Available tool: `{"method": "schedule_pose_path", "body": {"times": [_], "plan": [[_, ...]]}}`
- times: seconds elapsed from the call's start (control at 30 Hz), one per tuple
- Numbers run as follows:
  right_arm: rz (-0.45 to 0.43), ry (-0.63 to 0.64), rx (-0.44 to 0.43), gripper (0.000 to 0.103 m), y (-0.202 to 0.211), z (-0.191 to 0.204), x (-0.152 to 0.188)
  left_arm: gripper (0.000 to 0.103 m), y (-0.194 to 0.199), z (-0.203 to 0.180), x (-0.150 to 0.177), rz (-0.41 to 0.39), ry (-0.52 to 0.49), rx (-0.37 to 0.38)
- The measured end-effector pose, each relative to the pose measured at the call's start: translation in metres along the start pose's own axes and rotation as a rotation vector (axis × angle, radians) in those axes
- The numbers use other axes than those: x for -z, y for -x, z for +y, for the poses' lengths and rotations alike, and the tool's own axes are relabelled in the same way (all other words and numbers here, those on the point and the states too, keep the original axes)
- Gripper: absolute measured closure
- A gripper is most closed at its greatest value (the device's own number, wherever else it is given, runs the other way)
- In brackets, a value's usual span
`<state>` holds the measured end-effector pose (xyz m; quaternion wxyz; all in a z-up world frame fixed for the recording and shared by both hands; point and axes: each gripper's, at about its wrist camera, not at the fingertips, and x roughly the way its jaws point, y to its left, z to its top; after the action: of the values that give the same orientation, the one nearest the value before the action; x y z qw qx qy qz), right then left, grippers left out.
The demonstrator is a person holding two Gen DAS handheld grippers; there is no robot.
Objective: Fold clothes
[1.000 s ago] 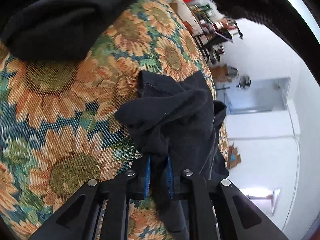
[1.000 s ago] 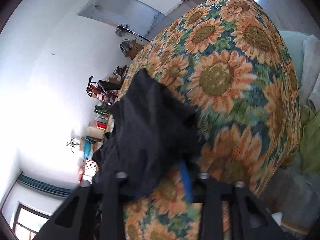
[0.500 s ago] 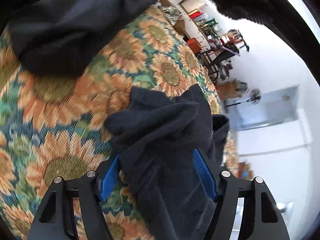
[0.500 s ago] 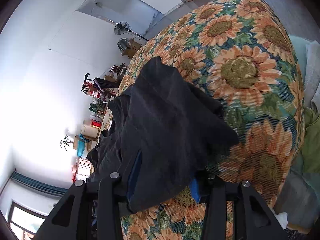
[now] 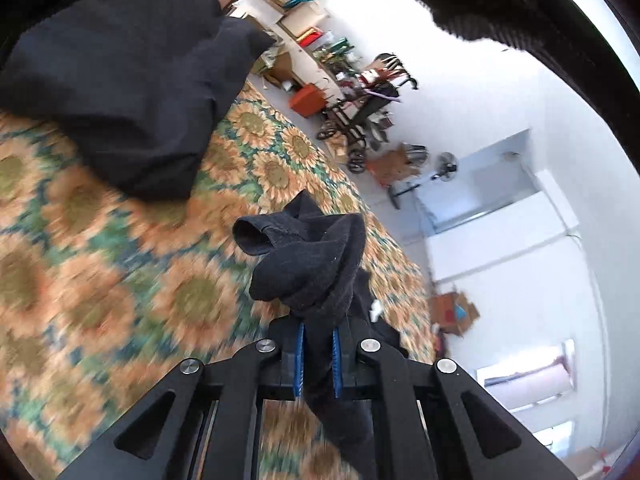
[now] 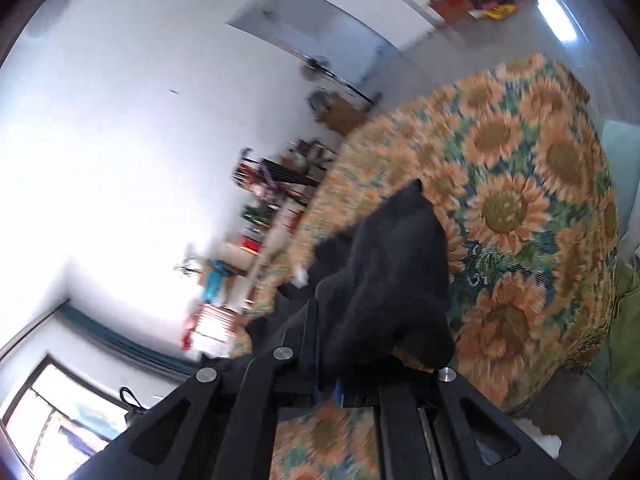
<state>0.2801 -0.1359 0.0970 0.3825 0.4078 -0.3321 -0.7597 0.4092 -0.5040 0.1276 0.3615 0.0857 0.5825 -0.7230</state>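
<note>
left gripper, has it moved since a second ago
Yes. The left gripper, its fingers closing on the black garment, has lifted away from the sunflower cloth; more of the room beyond now shows.

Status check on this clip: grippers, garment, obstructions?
Left gripper closing on black cloth garment. Right gripper shut on it too. Second dark garment on sunflower-print cover, not blocking.

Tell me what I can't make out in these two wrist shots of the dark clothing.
- Left wrist: the dark garment bunches, so its type is hidden; the folded dark pile runs off the top edge.
- Right wrist: fabric covers the right gripper's pads; motion blur smears the sunflower cloth.
</note>
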Motion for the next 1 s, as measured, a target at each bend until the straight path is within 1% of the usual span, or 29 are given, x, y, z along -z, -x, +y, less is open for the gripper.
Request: {"method": "schedule_pose_path", "body": {"times": [0.03, 0.1, 0.13, 0.2, 0.27, 0.37, 0.43, 0.53, 0.6, 0.67, 0.73, 0.8, 0.83, 0.9, 0.93, 0.97, 1.0], "plan": [[-0.002, 0.007, -0.01, 0.098, 0.015, 0.0, 0.004, 0.093, 0.011, 0.006, 0.003, 0.007, 0.014, 0.016], [0.024, 0.006, -0.012, 0.098, 0.038, -0.009, 0.016, 0.093, 0.032, 0.018, 0.009, 0.02, 0.043, 0.049], [0.047, -0.002, -0.011, 0.098, 0.043, -0.014, 0.02, 0.093, 0.039, 0.019, 0.012, 0.03, 0.038, 0.049], [0.079, -0.022, -0.02, 0.098, 0.044, -0.02, 0.026, 0.093, 0.039, 0.013, 0.012, 0.04, 0.023, 0.018], [0.083, -0.031, -0.019, 0.098, 0.038, -0.019, 0.025, 0.093, 0.039, 0.009, 0.014, 0.048, 0.025, -0.01], [0.103, -0.04, 0.005, 0.098, 0.023, -0.019, 0.014, 0.093, 0.036, 0.009, 0.016, 0.06, 0.062, -0.047], [0.13, -0.053, 0.024, 0.098, 0.008, -0.019, 0.001, 0.093, 0.021, 0.009, 0.008, 0.075, 0.097, -0.074], [0.177, -0.08, 0.052, 0.098, -0.018, -0.019, -0.02, 0.093, -0.005, 0.002, -0.006, 0.09, 0.119, -0.107], [0.198, -0.085, 0.069, 0.097, -0.038, -0.017, -0.035, 0.093, -0.029, -0.009, -0.02, 0.102, 0.11, -0.122], [0.211, -0.082, 0.1, 0.095, -0.066, -0.015, -0.05, 0.093, -0.045, -0.022, -0.032, 0.107, 0.094, -0.14], [0.232, -0.097, 0.138, 0.087, -0.095, -0.018, -0.065, 0.093, -0.073, -0.035, -0.044, 0.117, 0.069, -0.182], [0.248, -0.131, 0.18, 0.071, -0.119, -0.029, -0.077, 0.093, -0.1, -0.041, -0.053, 0.14, 0.069, -0.208], [0.256, -0.141, 0.194, 0.061, -0.129, -0.036, -0.082, 0.093, -0.117, -0.041, -0.057, 0.154, 0.076, -0.219], [0.273, -0.159, 0.216, 0.059, -0.147, -0.048, -0.09, 0.093, -0.141, -0.035, -0.063, 0.174, 0.105, -0.224], [0.276, -0.171, 0.202, 0.057, -0.149, -0.053, -0.092, 0.091, -0.151, -0.031, -0.065, 0.185, 0.123, -0.221], [0.266, -0.197, 0.167, 0.053, -0.147, -0.057, -0.095, 0.084, -0.157, -0.028, -0.066, 0.192, 0.136, -0.208], [0.244, -0.22, 0.123, 0.05, -0.141, -0.061, -0.097, 0.08, -0.159, -0.025, -0.067, 0.193, 0.148, -0.173]]}}
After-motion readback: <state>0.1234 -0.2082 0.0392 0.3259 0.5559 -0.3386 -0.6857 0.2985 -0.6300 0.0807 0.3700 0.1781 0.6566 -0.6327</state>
